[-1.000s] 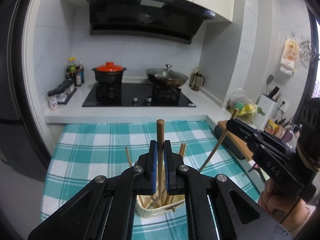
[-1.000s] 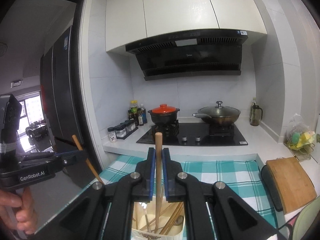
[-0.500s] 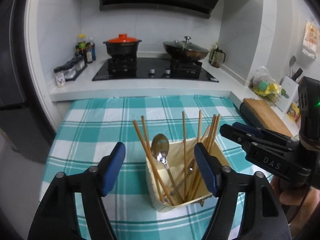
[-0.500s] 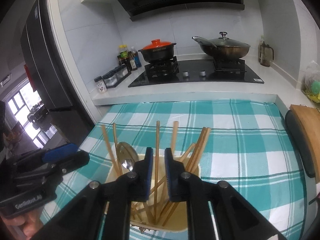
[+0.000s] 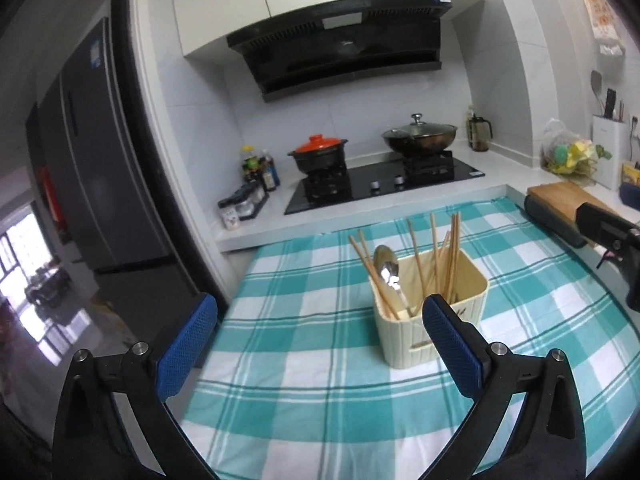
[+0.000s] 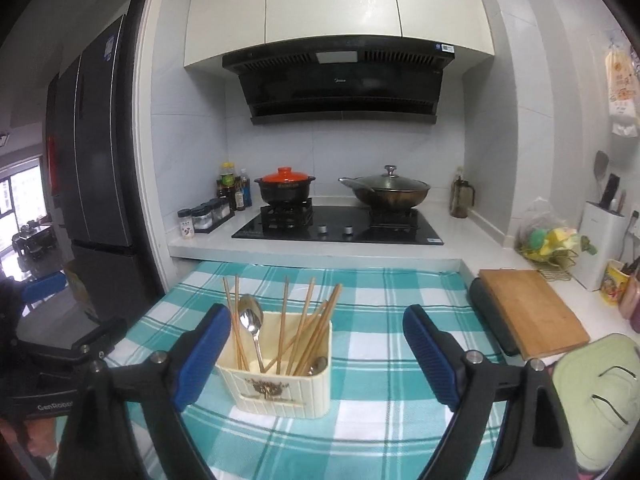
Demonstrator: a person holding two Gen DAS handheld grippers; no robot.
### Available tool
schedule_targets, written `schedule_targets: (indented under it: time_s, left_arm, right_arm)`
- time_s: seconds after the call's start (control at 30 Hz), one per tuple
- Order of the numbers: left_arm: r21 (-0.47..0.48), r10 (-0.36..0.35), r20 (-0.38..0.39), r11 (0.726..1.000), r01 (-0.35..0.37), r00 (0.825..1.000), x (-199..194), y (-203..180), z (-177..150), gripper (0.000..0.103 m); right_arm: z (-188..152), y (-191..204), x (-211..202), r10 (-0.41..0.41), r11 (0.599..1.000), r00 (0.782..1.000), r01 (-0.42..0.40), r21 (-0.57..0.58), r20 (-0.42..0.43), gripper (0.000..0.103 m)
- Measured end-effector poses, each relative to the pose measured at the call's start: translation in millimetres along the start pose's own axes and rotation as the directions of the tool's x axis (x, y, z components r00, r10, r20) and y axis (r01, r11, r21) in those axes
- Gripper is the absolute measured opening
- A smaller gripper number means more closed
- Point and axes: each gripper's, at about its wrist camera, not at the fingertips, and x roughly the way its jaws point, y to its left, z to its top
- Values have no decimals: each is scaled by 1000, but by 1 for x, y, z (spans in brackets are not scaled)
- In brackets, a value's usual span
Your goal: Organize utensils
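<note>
Here my 2 grippers, left (image 5: 318,344) and right (image 6: 316,354), gape empty; the holder (image 6: 280,384) of chopsticks (image 6: 310,330) stands between, checkered cloth (image 5: 320,408) bare around.

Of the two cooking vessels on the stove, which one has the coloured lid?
The black pot on the left burner: its lid is orange-red. The wok on the right burner has a clear glass lid with a metal knob.

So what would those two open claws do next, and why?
Probably pull both back and stop. The left gripper and right gripper hold nothing, the wooden chopsticks and metal spoon stand inside the cream ribbed holder, and no loose utensil shows on the checked cloth.
</note>
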Motion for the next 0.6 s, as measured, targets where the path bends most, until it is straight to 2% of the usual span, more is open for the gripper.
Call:
schedule_targets:
  time_s: [0.07, 0.1, 0.2, 0.23, 0.33, 0.5, 0.6]
  left_arm:
    - [-15, 18, 14, 1000, -18, 1000, -20, 1, -14, 103]
    - [-31, -3, 5, 1000, 3, 1000, -28, 3, -19, 103]
    - [-70, -104, -48, 992, 100, 993, -45, 8, -26, 103]
    - [-79, -116, -48, 991, 112, 992, -51, 9, -27, 103]
    - [-100, -110, -20, 989, 108, 994, -70, 11, -29, 103]
    - [-122, -161, -48, 981, 154, 986, -87, 10, -29, 103]
    - [-119, -150, -45, 982, 144, 988, -96, 9, -30, 103]
  right_arm:
    - [-12, 0, -25, -22, 1000, 1000, 21, 19, 9, 98]
    - [-18, -1, -36, -14, 999, 1000, 13, 32, 16, 103]
    - [-32, 3, -61, -2, 999, 1000, 3, 33, -31, 103]
    - [-35, 6, -67, -10, 1000, 998, 11, 15, -54, 103]
    - [-39, 16, -88, -46, 999, 997, 44, -28, -66, 103]
    - [-43, 16, -118, -5, 1000, 998, 5, 12, -56, 103]
    - [-42, 17, -129, 9, 1000, 999, -8, 14, -42, 103]
